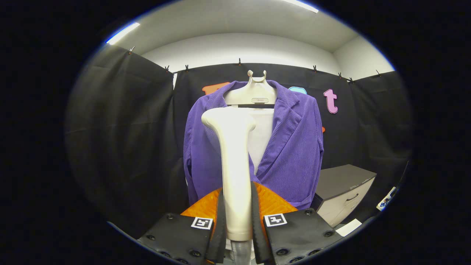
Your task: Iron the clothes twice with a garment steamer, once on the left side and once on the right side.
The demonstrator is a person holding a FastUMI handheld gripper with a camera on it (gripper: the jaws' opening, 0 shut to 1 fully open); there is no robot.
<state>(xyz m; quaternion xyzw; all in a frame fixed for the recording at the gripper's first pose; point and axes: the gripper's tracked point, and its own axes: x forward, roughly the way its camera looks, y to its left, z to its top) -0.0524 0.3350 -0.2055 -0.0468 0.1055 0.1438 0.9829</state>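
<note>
I've got the gripper (237, 217) clamped on the steamer (232, 162) handle, both fingers pressing it; steamer head upright just in front of the purple jacket (290, 147), jacket beyond on its hanger (255, 92)

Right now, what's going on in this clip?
A handheld gripper is shut on the handle of a white garment steamer, both fingers pressing its sides. The steamer stands upright, its head raised in front of a purple jacket that hangs open on a white hanger against the black cloth wall. The head sits level with the jacket's left front panel, near the lapel; whether it touches the fabric cannot be told. A grey cabinet stands to the jacket's right.
</note>
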